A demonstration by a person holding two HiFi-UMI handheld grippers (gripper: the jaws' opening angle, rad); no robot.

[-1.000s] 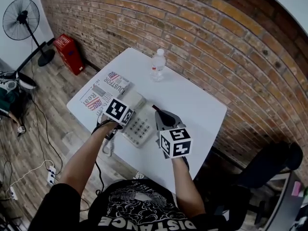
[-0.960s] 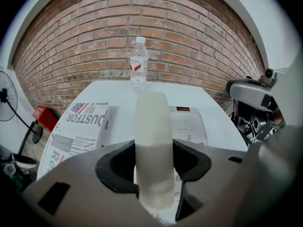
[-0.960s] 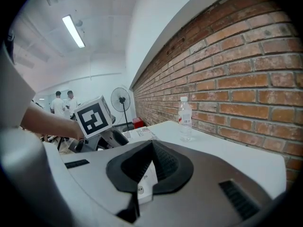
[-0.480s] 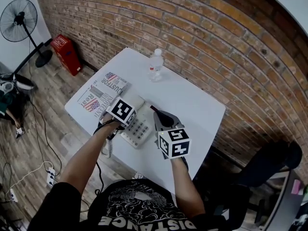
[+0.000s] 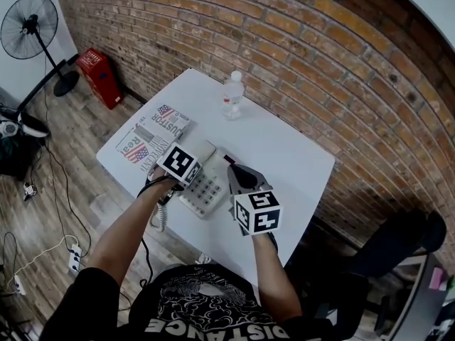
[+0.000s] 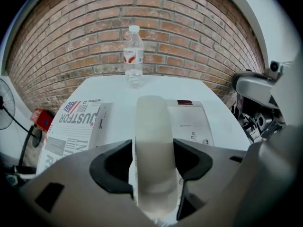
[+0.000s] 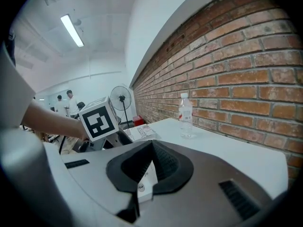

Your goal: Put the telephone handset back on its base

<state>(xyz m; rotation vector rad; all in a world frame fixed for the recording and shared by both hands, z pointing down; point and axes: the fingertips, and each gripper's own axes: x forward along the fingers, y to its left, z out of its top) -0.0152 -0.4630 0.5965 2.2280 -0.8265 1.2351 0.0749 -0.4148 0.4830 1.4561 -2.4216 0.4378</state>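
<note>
Left gripper view: L gripper (image 6: 154,162) jaws opening, pale cream plastic telephone handset (image 6: 151,126) between them, lying on white push-button base (image 6: 191,119) on white tabletop (image 6: 113,91). R gripper (image 7: 150,150) jaws clenched, empty, at base's right.

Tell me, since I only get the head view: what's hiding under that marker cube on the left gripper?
Observer: The left gripper view shows a white handset between the left gripper's fingers, which are opening.
Operator: Is it on the phone?
Observer: It lies lengthwise over the left side of the telephone base.
Operator: And the right gripper?
Observer: Its own view shows its fingers together, gripping nothing.
</note>
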